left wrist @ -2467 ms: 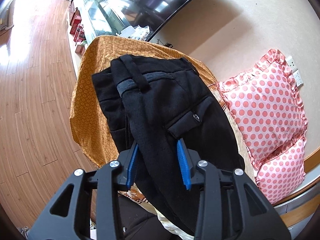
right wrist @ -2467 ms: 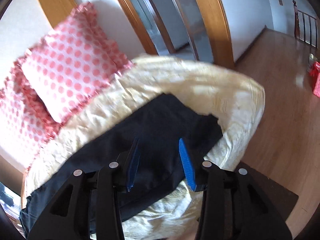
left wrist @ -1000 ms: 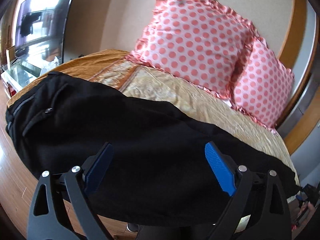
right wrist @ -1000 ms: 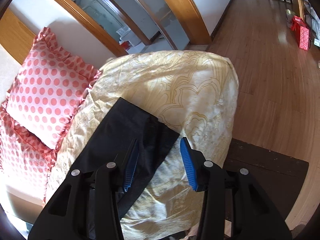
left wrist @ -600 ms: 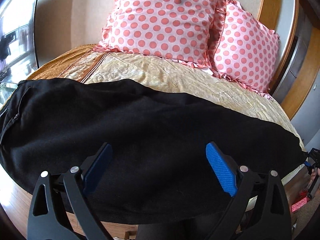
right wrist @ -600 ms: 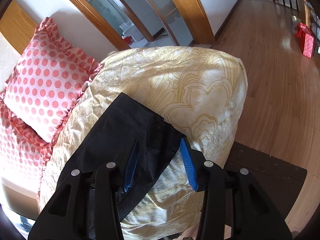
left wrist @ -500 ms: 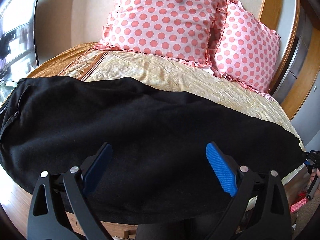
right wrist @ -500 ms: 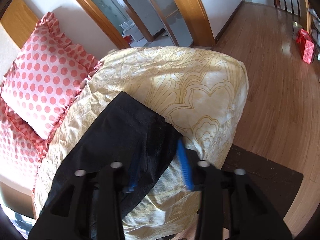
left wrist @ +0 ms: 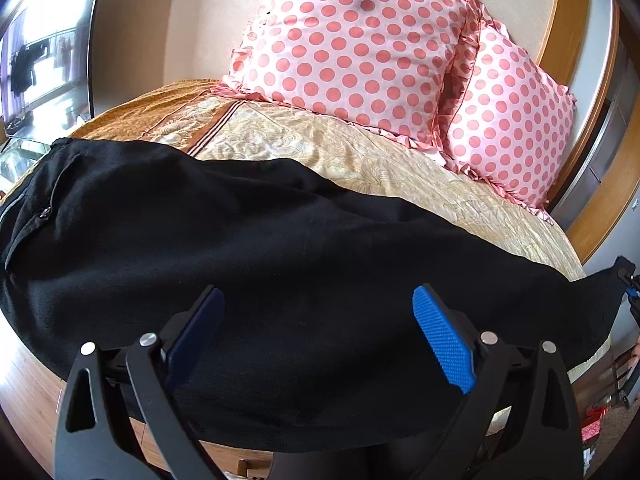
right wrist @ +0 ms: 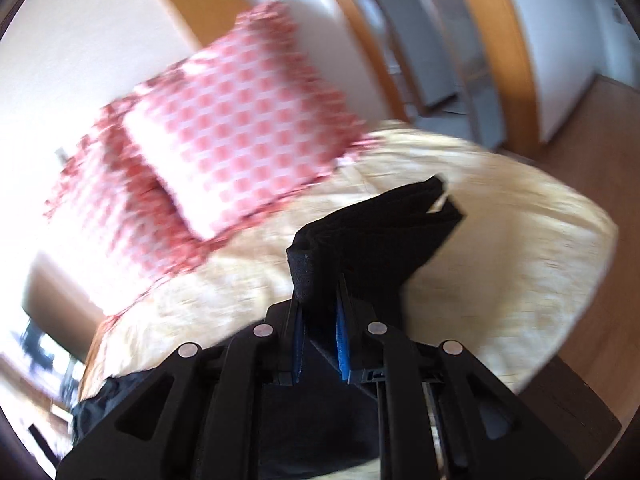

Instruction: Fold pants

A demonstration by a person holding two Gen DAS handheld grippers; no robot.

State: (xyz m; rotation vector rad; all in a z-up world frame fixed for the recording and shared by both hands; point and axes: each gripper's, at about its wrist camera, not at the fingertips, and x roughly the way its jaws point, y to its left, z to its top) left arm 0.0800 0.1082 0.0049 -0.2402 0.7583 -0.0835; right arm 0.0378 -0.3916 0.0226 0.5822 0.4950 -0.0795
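Right gripper (right wrist: 320,344) clamped on hem end of pants (left wrist: 280,248), lifted off bed (left wrist: 360,160); left gripper (left wrist: 316,336) wide open, empty, over mid-leg. Pants lie lengthwise across bed. Risk: one-sided pull drags cloth, layers skew; thin bite may slip.

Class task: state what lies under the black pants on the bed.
Under the black pants lies the yellow patterned bedspread; the part beneath them is covered, so anything else there is hidden.
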